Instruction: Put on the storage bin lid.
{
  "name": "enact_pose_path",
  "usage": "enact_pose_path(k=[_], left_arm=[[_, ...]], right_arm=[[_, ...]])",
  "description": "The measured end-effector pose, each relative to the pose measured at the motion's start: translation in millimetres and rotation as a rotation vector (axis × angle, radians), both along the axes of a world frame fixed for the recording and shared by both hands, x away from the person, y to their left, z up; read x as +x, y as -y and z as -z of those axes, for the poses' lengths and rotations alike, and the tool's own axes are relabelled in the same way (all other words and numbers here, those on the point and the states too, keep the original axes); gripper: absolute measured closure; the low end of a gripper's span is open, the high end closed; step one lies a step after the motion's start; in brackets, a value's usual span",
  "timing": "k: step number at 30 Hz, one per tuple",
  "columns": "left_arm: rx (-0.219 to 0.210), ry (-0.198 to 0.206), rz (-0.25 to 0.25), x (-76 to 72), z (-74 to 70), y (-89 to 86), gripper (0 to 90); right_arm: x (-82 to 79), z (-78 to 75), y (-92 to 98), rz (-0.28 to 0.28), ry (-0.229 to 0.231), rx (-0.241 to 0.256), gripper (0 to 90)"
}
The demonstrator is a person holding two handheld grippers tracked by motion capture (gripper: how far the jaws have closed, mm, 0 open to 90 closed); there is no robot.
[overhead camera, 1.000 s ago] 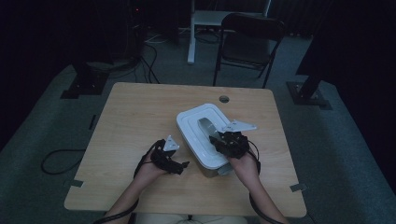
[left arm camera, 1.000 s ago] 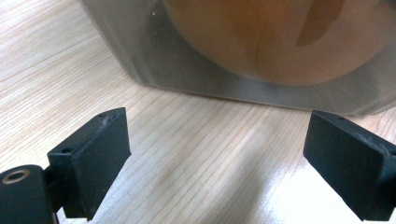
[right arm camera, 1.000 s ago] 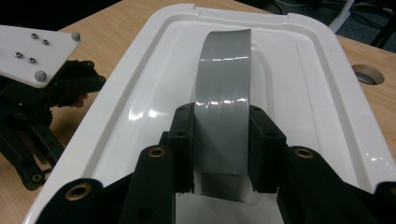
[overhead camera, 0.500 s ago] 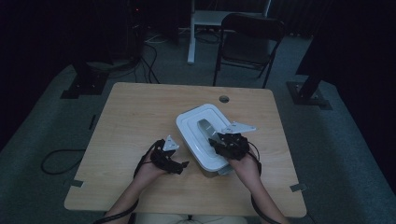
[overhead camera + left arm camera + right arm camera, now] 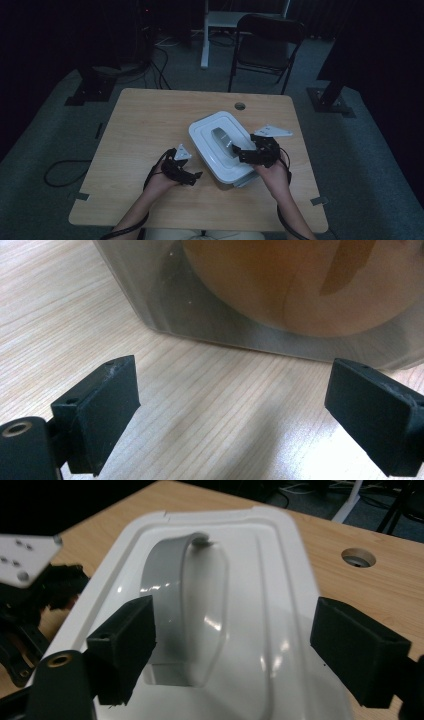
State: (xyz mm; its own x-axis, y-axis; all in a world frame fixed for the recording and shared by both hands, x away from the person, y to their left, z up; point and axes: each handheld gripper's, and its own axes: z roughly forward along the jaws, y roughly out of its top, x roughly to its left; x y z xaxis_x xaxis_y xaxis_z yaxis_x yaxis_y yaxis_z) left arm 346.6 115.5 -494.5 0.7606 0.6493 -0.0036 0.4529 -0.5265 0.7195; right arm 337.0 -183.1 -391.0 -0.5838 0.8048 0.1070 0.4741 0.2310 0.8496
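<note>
Wooden table (image 5: 150, 125), white lidded container (image 5: 210, 135) between 2 wide-open, empty grippers.

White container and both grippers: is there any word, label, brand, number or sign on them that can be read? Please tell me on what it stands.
None can be read. The white container, its lid and grey handle are plain. The left gripper, the right gripper and the wooden table carry no print either. Something tan shows through the container's clouded wall in the left gripper view, without lettering.

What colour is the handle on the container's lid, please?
Grey handle on a white lid, clearest in the right gripper view.
</note>
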Motion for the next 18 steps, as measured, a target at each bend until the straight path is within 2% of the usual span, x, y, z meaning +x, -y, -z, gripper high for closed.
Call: enact_pose_path(k=[2, 7, 10, 14, 18], left_arm=[[0.001, 0.000, 0.002, 0.3, 0.0, 0.4, 7.9], [-0.008, -0.002, -0.003, 1.7, -0.3, 1.4, 7.9], [-0.005, -0.005, -0.002, 2.5, -0.1, 2.5, 7.9], [-0.008, -0.003, -0.003, 3.8, 0.0, 4.2, 7.9], [-0.008, -0.001, 0.000, 4.2, -0.7, 4.9, 7.9]], right_arm=[[0.1, -1.3, 5.5, 0.000, 0.013, -0.004, 11.4], [4.9, -0.6, 22.9, 0.082, 0.069, -0.020, 11.4], [12.2, 3.9, 35.9, 0.127, 0.071, -0.003, 11.5], [23.7, 12.4, 48.9, 0.174, 0.083, -0.018, 11.5], [35.6, 23.6, 60.6, 0.208, 0.071, -0.025, 11.4]])
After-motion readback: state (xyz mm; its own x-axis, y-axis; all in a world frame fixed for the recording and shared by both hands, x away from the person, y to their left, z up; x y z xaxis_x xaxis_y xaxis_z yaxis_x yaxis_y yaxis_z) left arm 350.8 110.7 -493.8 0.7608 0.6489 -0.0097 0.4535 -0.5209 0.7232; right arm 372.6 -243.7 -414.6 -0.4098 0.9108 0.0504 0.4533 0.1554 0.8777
